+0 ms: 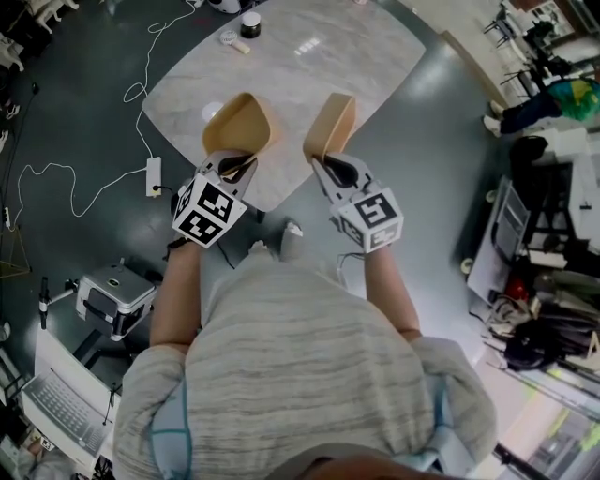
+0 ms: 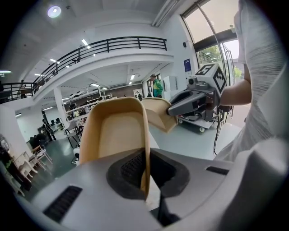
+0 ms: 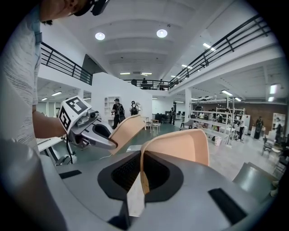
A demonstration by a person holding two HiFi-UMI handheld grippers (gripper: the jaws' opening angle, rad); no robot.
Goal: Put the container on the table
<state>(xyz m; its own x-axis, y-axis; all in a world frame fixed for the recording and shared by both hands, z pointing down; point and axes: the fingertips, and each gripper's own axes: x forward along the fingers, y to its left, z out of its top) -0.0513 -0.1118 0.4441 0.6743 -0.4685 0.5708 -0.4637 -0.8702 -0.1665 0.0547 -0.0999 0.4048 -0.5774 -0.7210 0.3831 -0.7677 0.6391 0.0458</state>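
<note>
We face the near edge of the desk [image 1: 319, 84]. Both tan containers are in the air by that edge, tipped on their sides, and neither rests on the top. The left gripper [image 1: 236, 169] has its fingers clamped on the wall of the left container [image 1: 239, 124], and the right gripper [image 1: 333, 167] pinches the right container [image 1: 333, 120] the same way. 1 black jar [image 1: 250, 23] sits at the far end. We judge the carrying nearly done, with lowering and release still to do.

What's here, by number
Two containers [image 1: 240, 125], two grippers [image 1: 236, 171], one table [image 1: 309, 75], and one dark jar [image 1: 250, 23] at 12 o'clock.
</note>
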